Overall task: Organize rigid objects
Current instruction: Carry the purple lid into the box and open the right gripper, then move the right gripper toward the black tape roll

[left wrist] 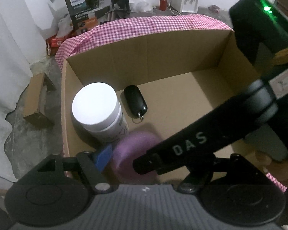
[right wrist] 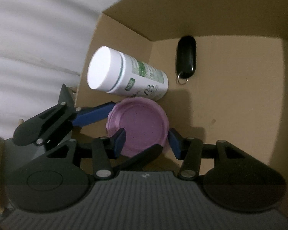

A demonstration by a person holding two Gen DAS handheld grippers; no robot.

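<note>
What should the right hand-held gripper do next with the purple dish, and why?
Probably lift the right hand-held gripper straight up: the purple dish already seems to rest on the floor of the cardboard box, beside the white bottle.

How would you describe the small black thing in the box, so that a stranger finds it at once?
Look inside the open cardboard box, toward its far wall. Beside the upright white bottle lies a black key fob, flat on the floor. It alone is dark, oval, and has a metal ring at one end.

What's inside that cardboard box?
A white bottle, a black key fob and a purple lid sit inside the cardboard box. The hand-held grippers hide the near floor.
</note>
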